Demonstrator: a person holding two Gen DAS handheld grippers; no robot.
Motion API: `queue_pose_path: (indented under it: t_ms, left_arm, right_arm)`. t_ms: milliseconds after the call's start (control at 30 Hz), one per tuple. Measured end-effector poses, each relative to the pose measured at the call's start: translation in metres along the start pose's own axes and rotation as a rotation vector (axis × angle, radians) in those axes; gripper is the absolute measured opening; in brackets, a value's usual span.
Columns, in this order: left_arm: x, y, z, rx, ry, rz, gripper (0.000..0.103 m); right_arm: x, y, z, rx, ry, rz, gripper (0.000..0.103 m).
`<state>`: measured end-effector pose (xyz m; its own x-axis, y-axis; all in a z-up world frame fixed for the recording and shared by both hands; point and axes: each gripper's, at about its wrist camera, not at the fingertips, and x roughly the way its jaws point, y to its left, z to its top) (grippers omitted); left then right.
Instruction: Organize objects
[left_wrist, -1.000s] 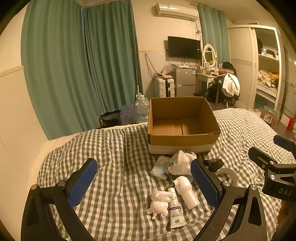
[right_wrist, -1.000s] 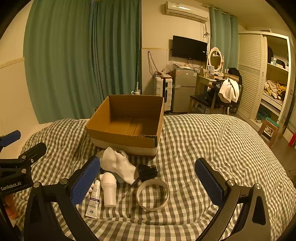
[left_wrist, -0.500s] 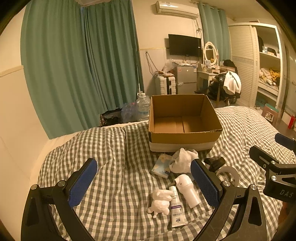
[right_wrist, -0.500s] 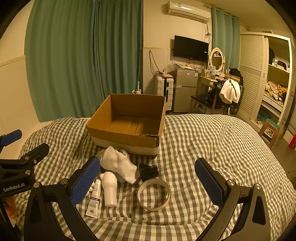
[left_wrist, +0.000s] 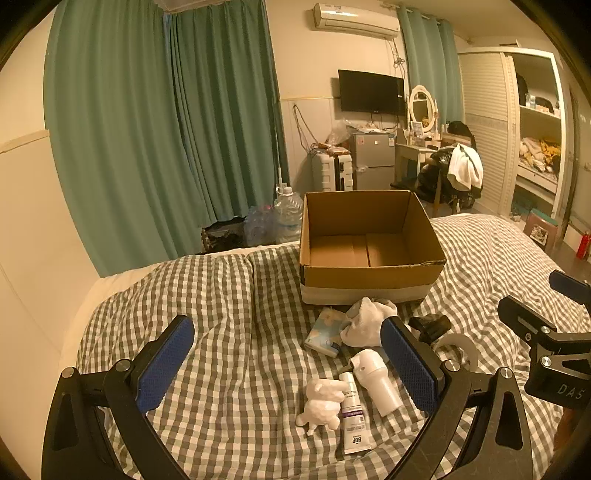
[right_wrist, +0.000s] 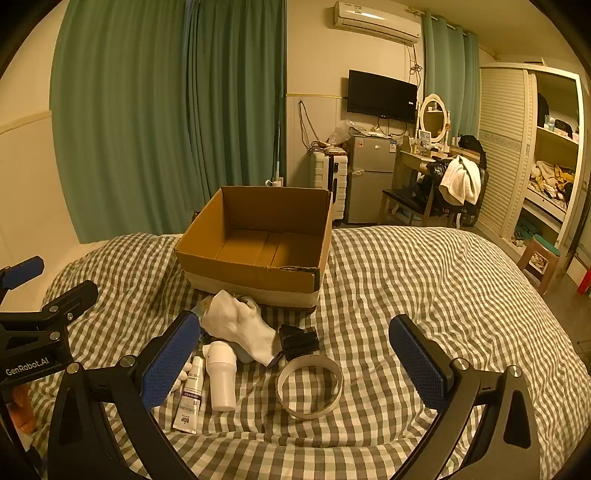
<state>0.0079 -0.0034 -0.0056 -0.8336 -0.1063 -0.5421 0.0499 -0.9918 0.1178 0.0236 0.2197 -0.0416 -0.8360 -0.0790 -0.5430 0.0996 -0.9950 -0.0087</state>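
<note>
An open, empty cardboard box (left_wrist: 369, 236) (right_wrist: 258, 243) stands on the checked bed. In front of it lie a white sock (left_wrist: 365, 321) (right_wrist: 236, 325), a tissue pack (left_wrist: 325, 332), a white bottle (left_wrist: 376, 384) (right_wrist: 221, 376), a tube (left_wrist: 352, 417) (right_wrist: 192, 395), a white figurine (left_wrist: 321, 402), a black object (left_wrist: 430, 326) (right_wrist: 299, 341) and a tape ring (right_wrist: 309, 387). My left gripper (left_wrist: 288, 365) is open, hovering above the figurine and tube. My right gripper (right_wrist: 295, 362) is open above the ring.
The checked duvet (right_wrist: 424, 295) covers the bed. Green curtains (left_wrist: 147, 129) hang behind. A fridge (right_wrist: 373, 177), suitcase (right_wrist: 328, 181), dressing table, chair with clothes (right_wrist: 450, 184) and open wardrobe (right_wrist: 546, 155) stand beyond the bed's far edge. Water bottles (left_wrist: 284, 218) sit by the curtain.
Both views have shifted only slightly; the box sits a little lower and nearer in frame. Both grippers stay open and no object has moved.
</note>
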Motion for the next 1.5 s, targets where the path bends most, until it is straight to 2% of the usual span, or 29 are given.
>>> queue_pose_path:
  t_ms: [633, 933, 1233, 1367, 1500]
  left_arm:
    - [0.004, 0.002, -0.002, -0.014, 0.014, 0.005, 0.103]
    - [0.01, 0.004, -0.002, -0.034, 0.05, 0.012, 0.103]
    - [0.014, 0.003, 0.003, -0.036, 0.041, -0.002, 0.103]
    - [0.028, 0.0, 0.002, -0.021, 0.073, -0.01, 0.103]
    - [0.047, -0.001, -0.003, 0.002, 0.127, 0.0, 0.103]
  right_arm:
    - [0.003, 0.0, -0.004, -0.002, 0.015, -0.003, 0.103]
    - [0.005, 0.001, -0.006, -0.004, 0.017, -0.002, 0.103]
    - [0.013, -0.003, -0.007, -0.005, 0.032, 0.007, 0.103]
    - [0.022, -0.004, -0.009, -0.036, 0.051, -0.014, 0.103]
    - [0.041, -0.013, -0.011, -0.041, 0.108, -0.023, 0.103]
